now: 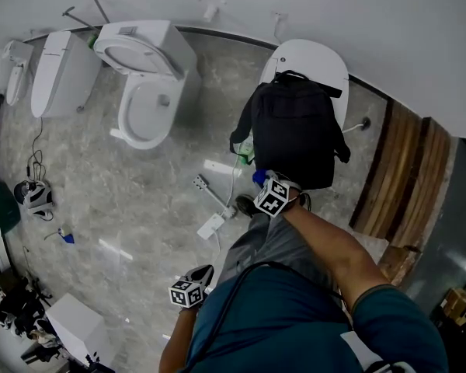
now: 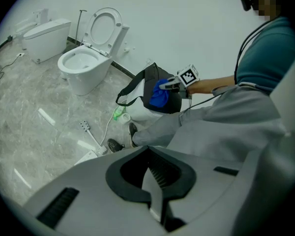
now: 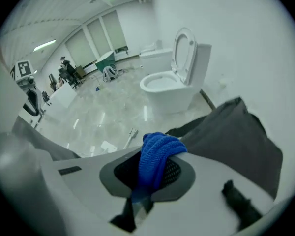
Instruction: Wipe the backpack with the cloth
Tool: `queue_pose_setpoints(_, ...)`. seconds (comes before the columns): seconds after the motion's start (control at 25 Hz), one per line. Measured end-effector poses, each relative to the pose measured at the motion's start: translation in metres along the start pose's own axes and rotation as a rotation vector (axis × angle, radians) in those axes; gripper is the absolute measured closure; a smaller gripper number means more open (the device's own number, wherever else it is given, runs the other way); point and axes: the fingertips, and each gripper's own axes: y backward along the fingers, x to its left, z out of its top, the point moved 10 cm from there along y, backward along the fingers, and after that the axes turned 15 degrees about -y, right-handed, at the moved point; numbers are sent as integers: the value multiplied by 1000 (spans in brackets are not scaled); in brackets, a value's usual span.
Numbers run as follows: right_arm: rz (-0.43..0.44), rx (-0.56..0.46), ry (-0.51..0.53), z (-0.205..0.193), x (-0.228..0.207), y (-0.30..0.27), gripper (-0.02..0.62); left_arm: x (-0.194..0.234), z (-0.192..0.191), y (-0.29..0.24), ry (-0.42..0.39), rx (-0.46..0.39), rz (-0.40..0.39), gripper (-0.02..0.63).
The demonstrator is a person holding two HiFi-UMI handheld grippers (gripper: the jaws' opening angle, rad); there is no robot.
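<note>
**A:** Where did the backpack (image 1: 295, 130) lie from the tool?

**B:** It lay flat on the closed white toilet lid (image 1: 311, 57), covering all but the lid's far rim. Its long axis ran from the lid's near edge away toward the wall. The right gripper (image 1: 269, 189) stood at that near edge, so the whole bag stretched ahead of it. A wiping stroke would likely have run forward along the bag's length.

**A:** And the other arm?

**B:** The left gripper (image 1: 194, 286) hung well back by the person's waist, its jaws pressed together on nothing. The right was plainly the nearer.

**A:** What did the right one hold?

**B:** Its jaws pinched the blue cloth (image 3: 155, 156), which bulged out over the jaw tips above the dark fabric.

**A:** Was the cloth touching the bag?

**B:** That could not be told. From the head view the marker cube and forearm covered the bag's near end, and the right gripper view cut off its far side.
</note>
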Motion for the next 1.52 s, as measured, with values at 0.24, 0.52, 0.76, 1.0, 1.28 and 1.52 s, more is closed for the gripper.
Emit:
queue_pose_setpoints(0.24,-175,-92,143,73,-86,17,552,-4,2,-1,15,-5,3,601)
queue_pose_setpoints(0.52,-328,-53,126,106,-199,37,552,-6,7,-6,37,-4,15,601)
queue_pose_setpoints(0.76,-396,10,-372,51,-285,67,551,-11,20,-10,44,-13,13,601)
queue_pose_setpoints(1.0,-398,-175,-646,-7,-289,101,552,-9,38,-15,24,-36,7,601)
queue_pose_setpoints(1.28,-388,-222,-748,-53,-236,100,552,2,47,-8,-25,-67,18,601)
queue_pose_setpoints(1.52,-382,-252,-825,-75,-195,103,551,14,26,8,-28,-45,39,601)
